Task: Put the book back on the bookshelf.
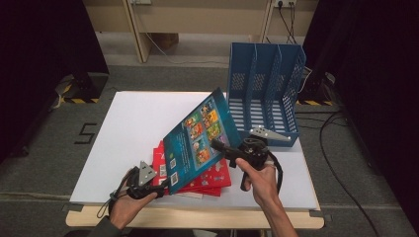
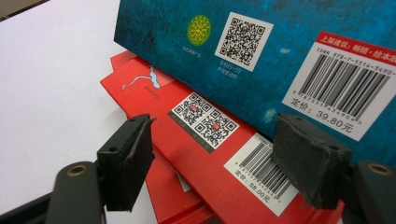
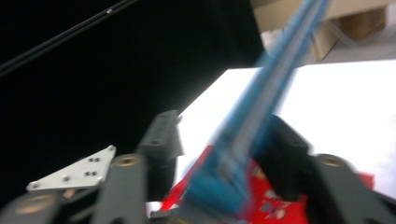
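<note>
A blue picture book stands tilted over a stack of red books, back cover up, its low corner near the table's front. My right gripper straddles the book's right edge. In the right gripper view the blurred blue book lies against one jaw with a gap to the other, so the right gripper is open. My left gripper sits at the stack's front left corner. Its open jaws flank the red books below the blue book.
A blue slotted file rack stands at the back right of the white table, just behind my right hand. Dark curtains flank the table, and cables lie on the floor to the right.
</note>
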Demonstrator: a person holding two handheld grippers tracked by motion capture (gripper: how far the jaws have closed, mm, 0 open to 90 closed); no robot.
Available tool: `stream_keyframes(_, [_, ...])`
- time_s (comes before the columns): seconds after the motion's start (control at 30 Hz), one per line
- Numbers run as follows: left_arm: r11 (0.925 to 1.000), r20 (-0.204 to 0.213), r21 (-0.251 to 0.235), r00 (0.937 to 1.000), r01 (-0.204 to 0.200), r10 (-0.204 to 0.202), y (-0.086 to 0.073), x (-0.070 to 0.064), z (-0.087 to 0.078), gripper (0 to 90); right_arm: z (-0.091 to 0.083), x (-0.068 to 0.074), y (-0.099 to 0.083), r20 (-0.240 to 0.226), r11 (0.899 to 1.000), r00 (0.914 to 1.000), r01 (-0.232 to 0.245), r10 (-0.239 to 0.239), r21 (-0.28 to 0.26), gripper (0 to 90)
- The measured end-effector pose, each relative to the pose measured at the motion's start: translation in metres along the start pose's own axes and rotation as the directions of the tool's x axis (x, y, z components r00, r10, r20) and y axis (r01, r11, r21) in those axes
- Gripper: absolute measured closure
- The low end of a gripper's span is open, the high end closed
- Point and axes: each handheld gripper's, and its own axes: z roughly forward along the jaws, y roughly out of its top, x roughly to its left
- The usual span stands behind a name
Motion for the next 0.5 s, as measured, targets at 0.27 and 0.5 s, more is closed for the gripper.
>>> stream_keyframes(0.27, [0.9995,0.053,0.0,0.9981,0.031,-0.03,0.0,0.003,0.003,20.2,0.002,0.002,0.007,0.126,0.99,0.9845,0.13,-0.122,-0.059,67.4])
stream_keyframes(0.5, [0.9986,0.038,-0.005,0.9979,0.053,-0.053,-0.001,0.011,0.005,19.4,0.004,0.001,0.019,0.159,0.968,0.9612,0.24,-0.226,-0.078,71.6])
